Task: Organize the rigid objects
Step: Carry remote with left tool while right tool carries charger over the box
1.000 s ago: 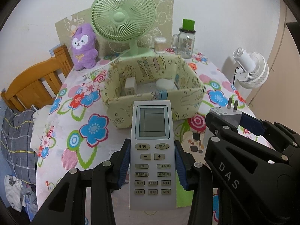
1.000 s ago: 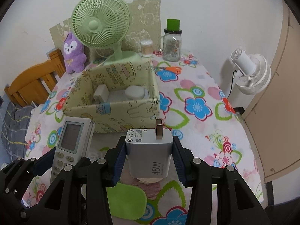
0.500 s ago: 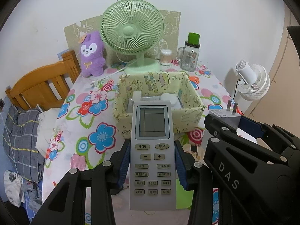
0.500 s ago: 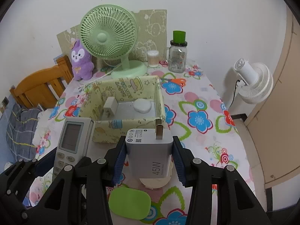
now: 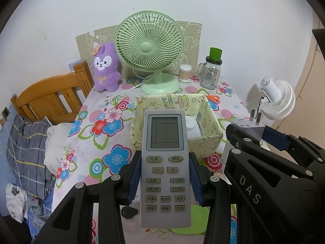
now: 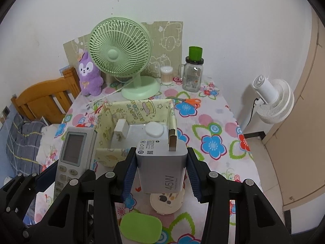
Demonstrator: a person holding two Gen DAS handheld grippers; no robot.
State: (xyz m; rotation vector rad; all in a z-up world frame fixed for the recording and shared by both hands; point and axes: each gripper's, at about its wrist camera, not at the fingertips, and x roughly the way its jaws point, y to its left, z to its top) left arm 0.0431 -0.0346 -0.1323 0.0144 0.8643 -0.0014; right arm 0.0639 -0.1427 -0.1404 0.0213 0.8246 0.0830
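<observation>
The left gripper (image 5: 165, 180) is holding a grey remote control (image 5: 165, 169) upright, its jaws pinching the remote's two long sides around the button rows, screen end pointing away. The right gripper (image 6: 161, 169) is gripping a white 45W charger (image 6: 161, 165) the same way, jaws pressing on its two flat sides, its metal prongs pointing up and away. Both items are hanging in the air above the near part of the desk (image 6: 219, 122), which is wearing a flowered cloth.

Just beyond them a pale yellow fabric storage box (image 6: 140, 109) is sitting open on the desk, and a small white plug adapter (image 6: 120, 131) and a round white disc (image 6: 154, 129) are lying inside it. Below the right gripper, a green oval case (image 6: 141, 226) and a round cream container (image 6: 165, 202) are resting on the near edge of the desk.

At the far side, a green desk fan (image 5: 149, 46) is standing between a purple plush toy (image 5: 105, 68) on its left and a glass jar (image 5: 211, 71) on its right. Orange-handled scissors (image 6: 192, 101) are lying just right of the box.
</observation>
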